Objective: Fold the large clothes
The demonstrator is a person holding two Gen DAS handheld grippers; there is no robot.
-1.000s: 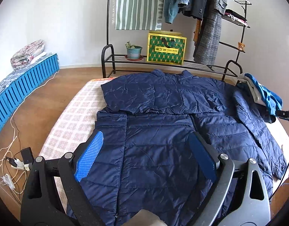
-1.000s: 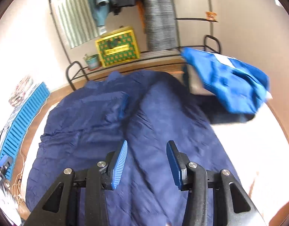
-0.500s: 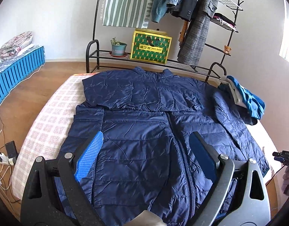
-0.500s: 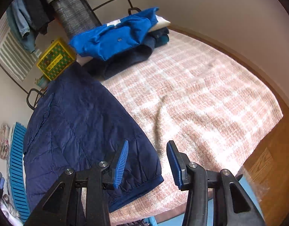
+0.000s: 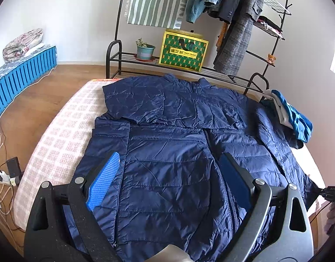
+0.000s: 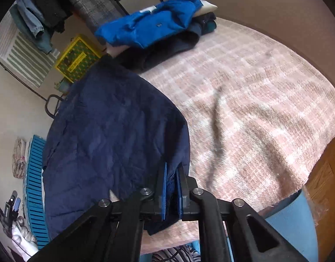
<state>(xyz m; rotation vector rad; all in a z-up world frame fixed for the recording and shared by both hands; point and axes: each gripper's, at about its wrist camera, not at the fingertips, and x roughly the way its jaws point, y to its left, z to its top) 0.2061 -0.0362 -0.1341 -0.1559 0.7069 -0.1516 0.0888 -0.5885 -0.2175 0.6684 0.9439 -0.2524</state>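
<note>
A large navy quilted jacket (image 5: 171, 139) lies spread front-up on the pink checked bed (image 5: 64, 135), one sleeve folded across its chest. My left gripper (image 5: 169, 170) is open and empty, hovering above the jacket's lower front. In the right wrist view my right gripper (image 6: 171, 174) is shut on the jacket's (image 6: 115, 126) right sleeve cuff, near the bed's (image 6: 254, 100) front edge. The cuff is pinched between the blue pads (image 6: 164, 185).
A pile of folded clothes with a bright blue top (image 6: 154, 26) sits at the bed's far right corner, also in the left wrist view (image 5: 296, 118). A black clothes rack (image 5: 189, 65) with hanging garments, a green-yellow box (image 5: 182, 50) and a plant pot stands behind the bed. A blue slatted bench (image 5: 23, 74) is left. Cables lie on the floor.
My right gripper has closed on the sleeve cuff; half a second ago it was open just above it. The left gripper view has shifted slightly but stays open over the jacket.
</note>
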